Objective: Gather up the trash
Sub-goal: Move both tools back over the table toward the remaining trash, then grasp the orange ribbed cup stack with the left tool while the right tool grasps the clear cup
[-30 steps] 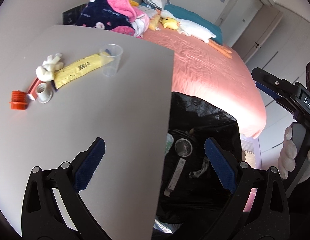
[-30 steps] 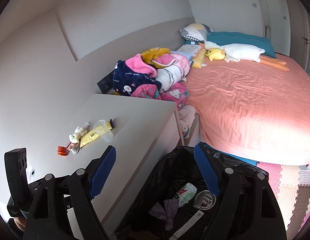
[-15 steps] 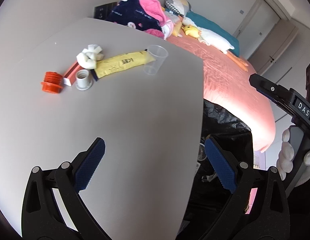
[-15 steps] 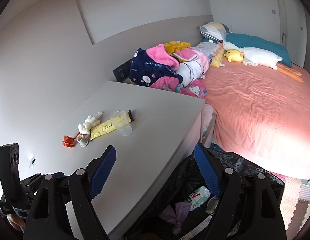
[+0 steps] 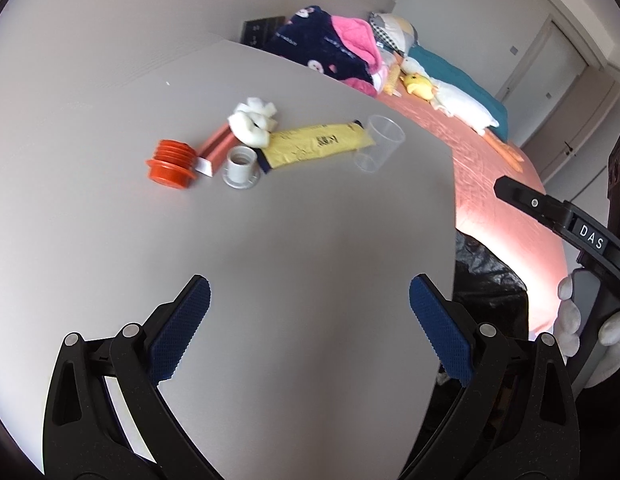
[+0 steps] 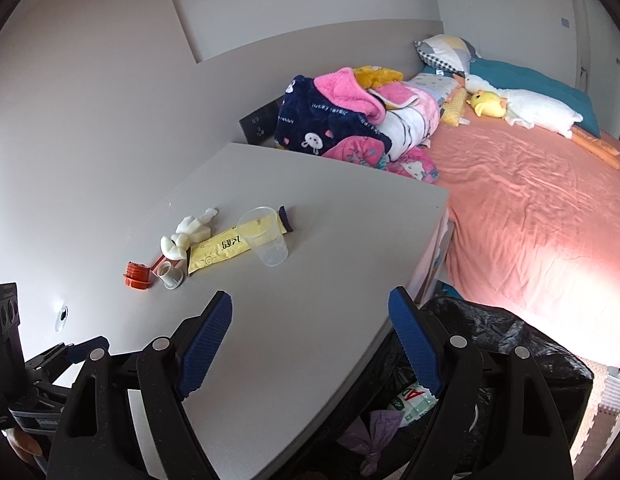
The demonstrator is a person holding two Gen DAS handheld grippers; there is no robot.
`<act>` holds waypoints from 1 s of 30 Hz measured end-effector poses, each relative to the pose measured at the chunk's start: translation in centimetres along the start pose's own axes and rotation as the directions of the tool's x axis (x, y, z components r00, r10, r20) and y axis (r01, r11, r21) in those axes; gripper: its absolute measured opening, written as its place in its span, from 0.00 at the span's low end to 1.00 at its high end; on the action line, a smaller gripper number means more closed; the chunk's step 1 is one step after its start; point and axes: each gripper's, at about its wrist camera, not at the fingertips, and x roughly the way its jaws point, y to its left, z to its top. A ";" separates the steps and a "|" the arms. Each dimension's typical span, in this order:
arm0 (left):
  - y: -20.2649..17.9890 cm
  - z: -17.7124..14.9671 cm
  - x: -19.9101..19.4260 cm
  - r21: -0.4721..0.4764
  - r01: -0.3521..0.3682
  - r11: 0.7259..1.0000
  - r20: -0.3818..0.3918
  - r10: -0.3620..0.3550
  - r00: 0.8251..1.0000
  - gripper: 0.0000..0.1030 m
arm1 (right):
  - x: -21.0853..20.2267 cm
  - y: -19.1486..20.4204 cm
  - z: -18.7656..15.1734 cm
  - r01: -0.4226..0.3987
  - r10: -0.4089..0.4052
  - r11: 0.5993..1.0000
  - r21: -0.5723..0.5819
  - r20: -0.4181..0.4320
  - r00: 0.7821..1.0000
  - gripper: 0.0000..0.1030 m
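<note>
Trash sits in a small cluster toward the far left part of the grey table (image 6: pixel 310 280), well ahead of both claws, while the black trash bag (image 6: pixel 510 344) gapes open just beside the table's near right edge, with wrappers already lying inside it.

The yellow snack packet (image 6: pixel 224 246) is the longest piece. It looks light, flat and crinkly, likely slick, so a pinch across its narrow width near the middle should hold better than one at a dark end. The clear plastic cup (image 6: pixel 266 238) stands upright with its base on the table, overlapping the packet's right end in both views; it is thin and light and would probably buckle under a hard squeeze, so a gentle grip across the rim or wall suits it. The white crumpled tissue (image 5: pixel 252 122) lies behind the packet's left end, soft and weightless, easy to take anywhere. A red flat strip (image 5: pixel 218 148) pokes out from under it toward the front. The orange ribbed cap (image 5: pixel 170 164) and the grey plastic fitting (image 5: pixel 241 168) stand at the cluster's left front, both stiff and small, best taken across their round sides.

The left claw (image 5: pixel 310 332) hangs over bare table with its blue pads wide apart and nothing between them. The right claw (image 6: pixel 310 344) is likewise spread and empty, over the table's near edge, with the cup nearest to it of the cluster.
</note>
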 end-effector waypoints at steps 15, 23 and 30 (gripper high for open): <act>4.8 1.9 1.9 -0.049 -0.093 0.994 -0.006 0.092 0.996 0.69 | 6.1 2.9 1.4 -0.017 0.013 0.999 -0.049 -0.094 0.995 0.70; 6.8 3.0 2.9 -0.067 -0.132 0.989 -0.011 0.131 0.991 0.69 | 9.5 3.6 2.0 -0.002 -0.005 0.999 -0.050 -0.138 0.990 0.66; 7.9 4.3 4.1 -0.059 -0.153 0.986 -0.002 0.153 0.988 0.69 | 11.9 3.9 2.6 0.027 -0.035 0.998 -0.057 -0.153 0.988 0.64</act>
